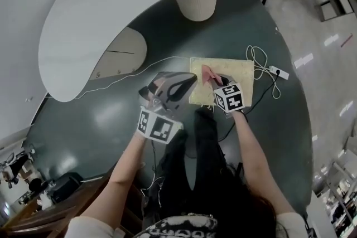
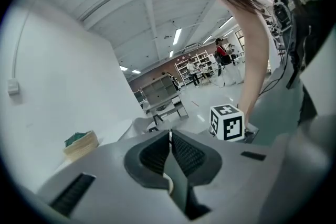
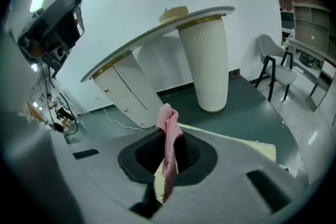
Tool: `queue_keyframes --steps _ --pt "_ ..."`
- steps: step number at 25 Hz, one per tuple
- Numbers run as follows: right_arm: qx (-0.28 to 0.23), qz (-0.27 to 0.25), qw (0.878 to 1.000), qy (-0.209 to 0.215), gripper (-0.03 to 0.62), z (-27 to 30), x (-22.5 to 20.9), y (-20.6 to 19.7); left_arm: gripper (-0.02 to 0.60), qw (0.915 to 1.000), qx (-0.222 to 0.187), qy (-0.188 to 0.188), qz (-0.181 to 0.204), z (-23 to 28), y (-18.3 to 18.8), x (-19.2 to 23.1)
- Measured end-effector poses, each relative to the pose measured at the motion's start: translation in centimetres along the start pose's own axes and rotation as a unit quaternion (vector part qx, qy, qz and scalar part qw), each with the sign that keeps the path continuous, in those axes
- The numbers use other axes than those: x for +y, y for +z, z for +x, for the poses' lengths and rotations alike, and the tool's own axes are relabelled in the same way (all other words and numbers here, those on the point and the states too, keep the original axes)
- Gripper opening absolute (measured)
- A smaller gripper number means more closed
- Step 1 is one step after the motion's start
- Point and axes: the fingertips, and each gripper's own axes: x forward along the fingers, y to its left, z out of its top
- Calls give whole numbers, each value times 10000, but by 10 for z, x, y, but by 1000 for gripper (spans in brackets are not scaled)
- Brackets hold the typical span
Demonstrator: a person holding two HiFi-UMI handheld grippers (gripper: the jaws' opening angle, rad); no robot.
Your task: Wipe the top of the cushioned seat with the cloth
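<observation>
Hand-held gripper on the right (image 3: 169, 153) is clamped on a pink cloth (image 3: 168, 131). Its dark, ribbed pads pinch the fabric near the middle, so a crumpled fold stands above the jaws and a thinner strip with a fine waffle weave hangs below. In the head view this right hand-held gripper (image 1: 215, 80) sits right of centre, over the cushioned seat (image 1: 237, 72), and the cloth (image 1: 207, 72) shows as a small pink bunch over the seat's middle. I cannot tell whether the cloth touches it. The seat is a flat, pale yellow square with soft edges, and in the right gripper view its top (image 3: 254, 147) has a nubbly, knitted look.

At frame centre in the head view, the left hand-held gripper (image 1: 188, 81) has its smooth grey shell pointed at the seat's left edge. In its own view the left hand-held gripper (image 2: 170, 150) has its two black ridged pads pressed together, nothing between them.

A glossy dark green floor (image 1: 95, 120) lies under the seat. Toward the upper left curves a smooth white worktop (image 1: 111, 3) on a cream, finely fluted column (image 1: 196, 0). A thin white cable (image 1: 261, 58) loops to a power strip (image 1: 278, 72) right of the seat.
</observation>
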Motion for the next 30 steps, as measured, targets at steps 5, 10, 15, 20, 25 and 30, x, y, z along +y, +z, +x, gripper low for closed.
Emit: queue_keyframes --steps 5,10,15,20,25,30 --pt "318 -67 9994 123 11 54 3 -19 12 9996 184 117 -173 2 -43 -2" --pt "680 -201 9974 131 11 104 -4 -35 12 9990 340 143 -239 2 -75 -5" --pt "859 -192 9961 -6 11 130 -15 -46 12 9987 407 140 -287 0 -96 -8" --pt "1011 -285 9938 -360 11 121 -51 -60 12 9989 351 32 -317 6 -99 -14" --pt "1086 -85 9897 -924 11 81 -109 -77 12 9992 244 -168 -262 11 -93 -24" --pt "1196 120 9805 -1553 11 30 -172 -99 12 9991 174 -323 -212 17 -89 -32"
